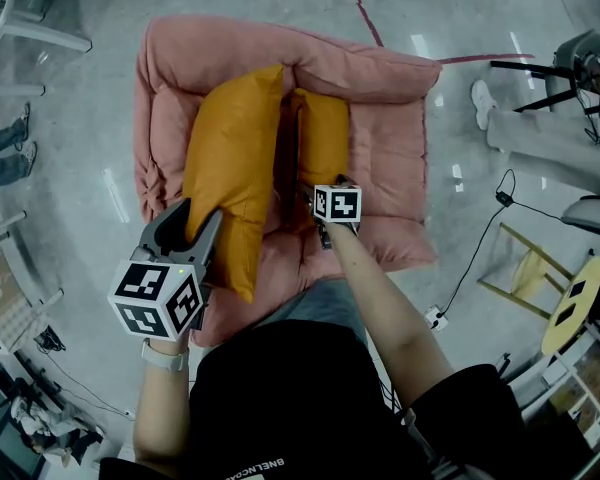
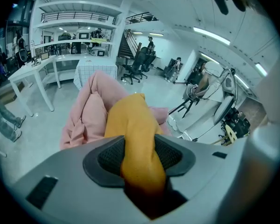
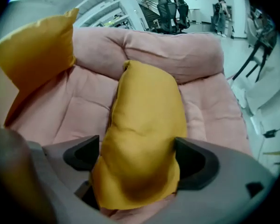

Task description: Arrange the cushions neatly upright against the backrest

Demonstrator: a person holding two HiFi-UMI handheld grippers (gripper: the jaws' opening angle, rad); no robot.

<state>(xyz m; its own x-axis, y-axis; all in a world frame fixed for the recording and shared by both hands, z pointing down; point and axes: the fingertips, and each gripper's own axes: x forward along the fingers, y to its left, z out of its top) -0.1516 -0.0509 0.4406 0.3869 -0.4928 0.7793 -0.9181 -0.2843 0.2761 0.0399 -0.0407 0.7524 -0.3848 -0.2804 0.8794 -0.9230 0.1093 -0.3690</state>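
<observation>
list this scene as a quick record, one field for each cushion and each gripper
pink sofa: on the floor, both cushions on it
left cushion: orange, tilted, held near its near end
left gripper: jaws clamped on left cushion
right cushion: orange, along the seat, far end at the backrest
right gripper: jaws wide, right cushion between them, not clamped
task state: cushions not yet upright

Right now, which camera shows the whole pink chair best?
The head view: nearly the whole pink chair shows from above. The right gripper view shows its seat and backrest; the left gripper view only a pink side.
</observation>
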